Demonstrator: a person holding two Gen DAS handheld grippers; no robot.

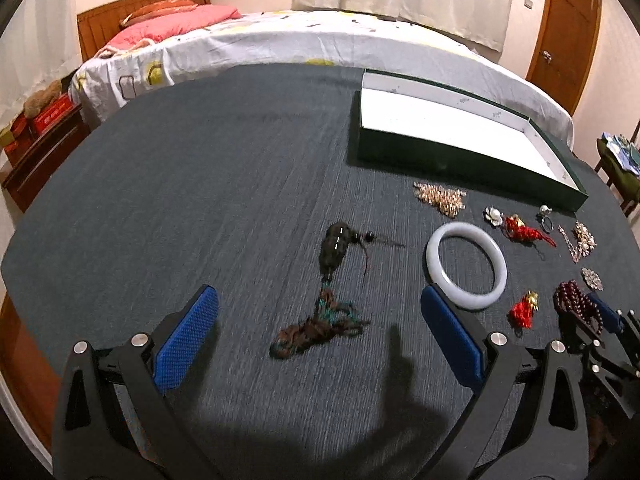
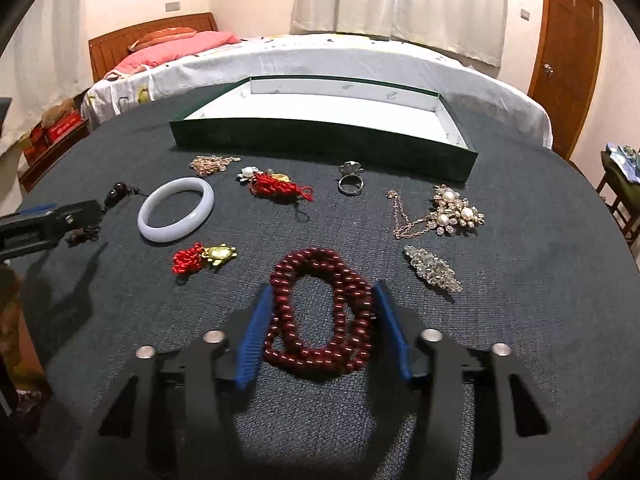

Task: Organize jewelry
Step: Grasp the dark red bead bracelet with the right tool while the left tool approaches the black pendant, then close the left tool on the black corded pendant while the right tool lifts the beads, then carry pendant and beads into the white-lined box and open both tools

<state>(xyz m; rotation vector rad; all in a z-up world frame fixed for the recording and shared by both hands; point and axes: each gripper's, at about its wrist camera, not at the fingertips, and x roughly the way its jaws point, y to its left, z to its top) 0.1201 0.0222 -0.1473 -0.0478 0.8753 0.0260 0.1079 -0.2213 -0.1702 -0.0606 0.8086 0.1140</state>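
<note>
A green tray with a white inside [image 1: 400, 146] [image 2: 320, 142] stands at the back of the dark cloth table. My left gripper [image 1: 320, 304] is open over a dark bead and tassel string [image 1: 332, 256]. My right gripper [image 2: 322, 292] straddles a dark red bead bracelet [image 2: 320, 308] lying on the table, its blue pads touching or nearly touching both sides of the beads. A pale jade bangle [image 1: 466, 266] [image 2: 176, 210] lies between the two grippers.
On the cloth lie a gold chain pile [image 1: 440, 198], a pearl flower pin [image 2: 249, 173], two red knot charms [image 2: 280, 188] [image 2: 200, 258], a ring [image 2: 351, 184], a pearl brooch with chain [image 2: 452, 212] and a crystal brooch [image 2: 432, 268]. A bed stands behind.
</note>
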